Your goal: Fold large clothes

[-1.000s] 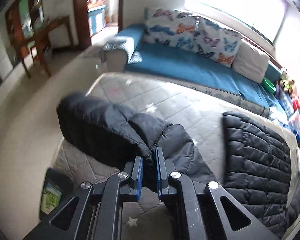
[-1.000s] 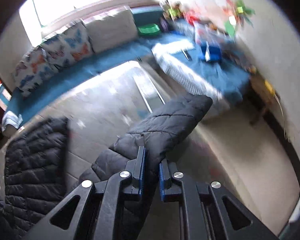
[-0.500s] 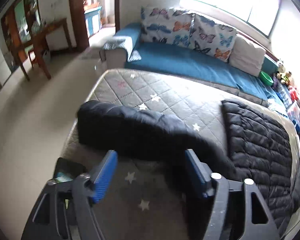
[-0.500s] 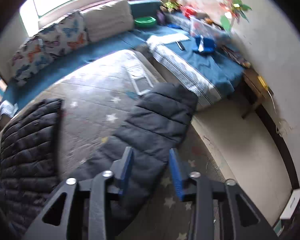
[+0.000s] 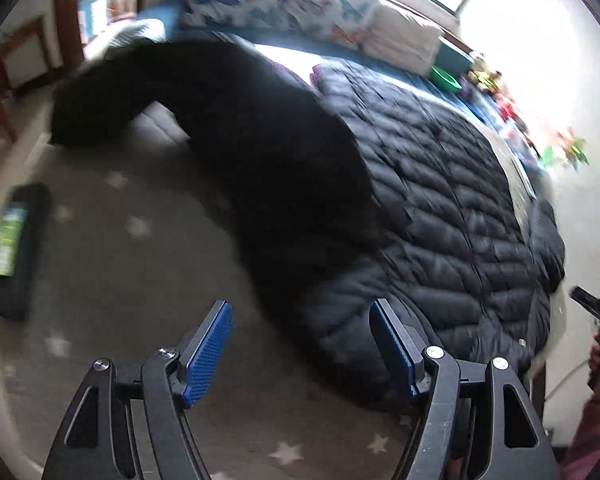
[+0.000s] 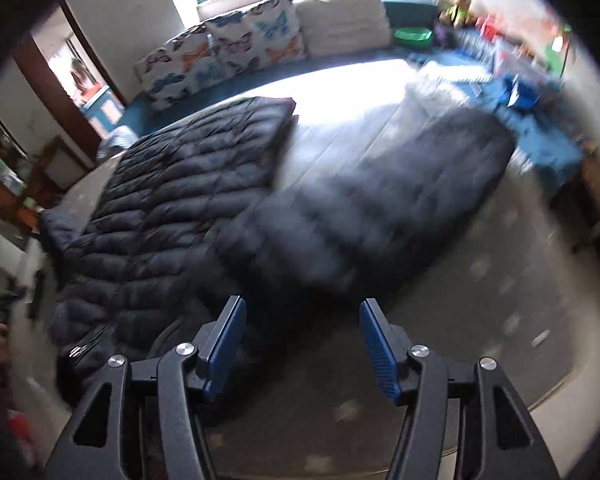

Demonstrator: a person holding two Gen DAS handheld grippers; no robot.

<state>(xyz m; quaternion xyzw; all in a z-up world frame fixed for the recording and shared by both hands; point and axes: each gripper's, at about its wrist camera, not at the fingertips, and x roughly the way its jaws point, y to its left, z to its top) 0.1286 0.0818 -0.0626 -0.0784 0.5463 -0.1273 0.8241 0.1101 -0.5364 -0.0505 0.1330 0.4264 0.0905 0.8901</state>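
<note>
**Both claws wide open, jacket spread on the mat**

The left gripper (image 5: 300, 344) stood wide open with nothing between its blue pads (image 5: 206, 354); the near edge of the black quilted down jacket (image 5: 440, 208) lay just ahead of its right finger. The right gripper (image 6: 302, 344) was likewise wide open and held nothing, poised over the base of the jacket's right sleeve (image 6: 380, 208). The jacket lay flat on the grey star-patterned mat (image 5: 112, 248), its body in the middle, the left sleeve (image 5: 228, 112) stretched out to one side and the right sleeve to the other. Butterfly cushions (image 6: 228, 56) lined the blue bench behind. Both views were blurred.
</note>
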